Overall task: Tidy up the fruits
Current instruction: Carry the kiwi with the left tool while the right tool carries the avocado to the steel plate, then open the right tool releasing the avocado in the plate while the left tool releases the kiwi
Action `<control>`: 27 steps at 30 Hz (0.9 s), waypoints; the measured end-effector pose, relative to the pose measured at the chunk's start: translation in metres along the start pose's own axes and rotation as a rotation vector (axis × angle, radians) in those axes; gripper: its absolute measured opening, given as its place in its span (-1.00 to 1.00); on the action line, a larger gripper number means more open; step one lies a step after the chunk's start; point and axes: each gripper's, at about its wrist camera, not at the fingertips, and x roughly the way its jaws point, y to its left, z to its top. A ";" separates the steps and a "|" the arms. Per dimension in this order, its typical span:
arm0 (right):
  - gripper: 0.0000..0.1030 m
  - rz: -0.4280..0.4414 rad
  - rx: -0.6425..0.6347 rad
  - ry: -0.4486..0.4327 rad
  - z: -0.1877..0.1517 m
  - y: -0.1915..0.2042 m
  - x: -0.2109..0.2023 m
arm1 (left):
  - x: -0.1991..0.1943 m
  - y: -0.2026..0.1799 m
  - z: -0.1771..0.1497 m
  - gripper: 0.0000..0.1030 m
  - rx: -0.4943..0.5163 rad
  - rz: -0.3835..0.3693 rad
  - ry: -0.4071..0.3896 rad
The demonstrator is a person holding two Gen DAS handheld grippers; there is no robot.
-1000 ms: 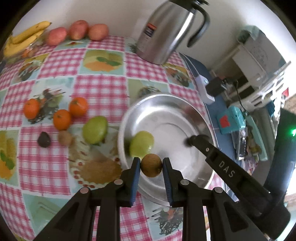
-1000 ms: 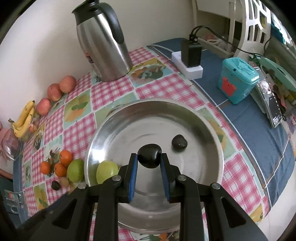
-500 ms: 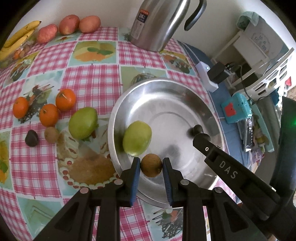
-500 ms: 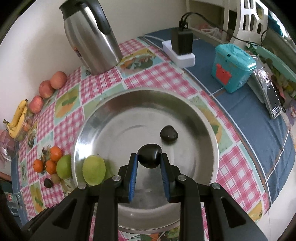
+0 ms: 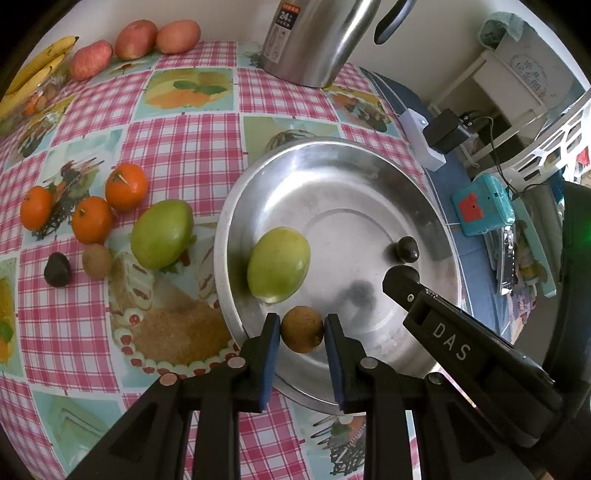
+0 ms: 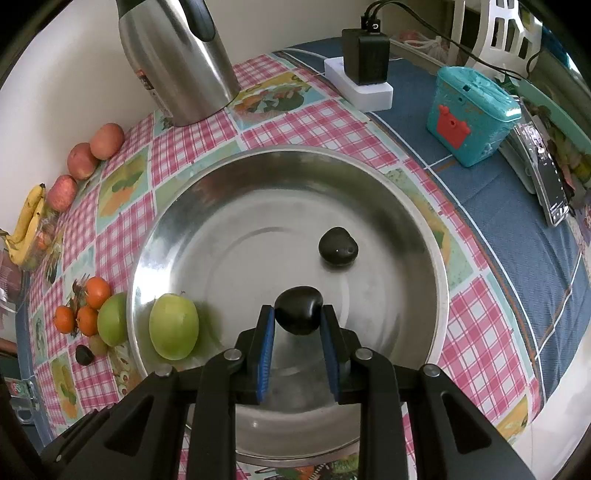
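Note:
A round steel tray (image 5: 369,173) (image 6: 413,236) lies on the checked tablecloth. In it rest a green mango (image 5: 277,264) (image 6: 173,326) and a small dark fruit (image 5: 407,249) (image 6: 338,246). My left gripper (image 5: 302,330) is shut on a brown kiwi (image 5: 302,329) just over the tray's near-left rim. My right gripper (image 6: 298,316) is shut on a dark fruit (image 6: 298,314) low over the tray's middle; in the left wrist view one of its fingers (image 5: 406,284) reaches in from the right.
Left of the tray lie another green mango (image 5: 161,233), three oranges (image 5: 92,219), a kiwi (image 5: 96,260) and a dark fruit (image 5: 57,270). Apples (image 5: 135,35) and bananas (image 5: 33,68) sit at the far edge beside a steel kettle (image 6: 177,59). A charger block (image 6: 365,61) and teal box (image 6: 471,114) stand to the right.
Both grippers have come down closer to the tray with their fruits still held. The tray and its mango look larger in both views.

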 end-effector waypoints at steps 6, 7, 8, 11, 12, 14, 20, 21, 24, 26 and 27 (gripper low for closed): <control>-0.49 -0.006 -0.004 0.008 0.000 0.002 0.001 | 0.004 0.001 0.000 -0.46 -0.002 0.005 0.014; -0.48 -0.008 -0.004 0.007 0.000 0.002 0.000 | 0.004 0.001 0.000 -0.46 -0.002 0.006 0.015; -0.46 -0.014 -0.004 0.008 0.000 0.002 0.000 | 0.004 0.001 -0.001 -0.46 -0.001 0.008 0.016; -0.33 -0.023 -0.007 0.007 0.001 0.003 0.000 | 0.004 0.000 0.000 -0.45 -0.001 0.010 0.019; -0.33 -0.023 -0.007 0.006 0.001 0.003 0.000 | 0.004 0.000 0.000 -0.45 0.000 0.010 0.019; -0.32 -0.024 -0.008 0.002 0.001 0.003 -0.002 | 0.004 -0.001 0.000 -0.41 0.000 0.011 0.018; -0.32 -0.026 -0.002 -0.018 0.003 0.003 -0.007 | 0.000 0.003 0.000 -0.38 -0.009 0.007 0.011; -0.32 -0.026 -0.002 -0.021 0.003 0.003 -0.007 | -0.001 0.003 0.000 -0.38 -0.012 0.007 0.008; -0.32 -0.026 -0.004 -0.024 0.004 0.004 -0.008 | -0.009 0.010 0.001 -0.38 -0.029 0.009 -0.010; -0.32 -0.026 -0.004 -0.026 0.003 0.004 -0.009 | -0.012 0.016 0.003 -0.38 -0.047 0.012 -0.017; -0.32 -0.025 -0.005 -0.026 0.003 0.004 -0.009 | -0.013 0.019 0.004 -0.38 -0.057 0.016 -0.020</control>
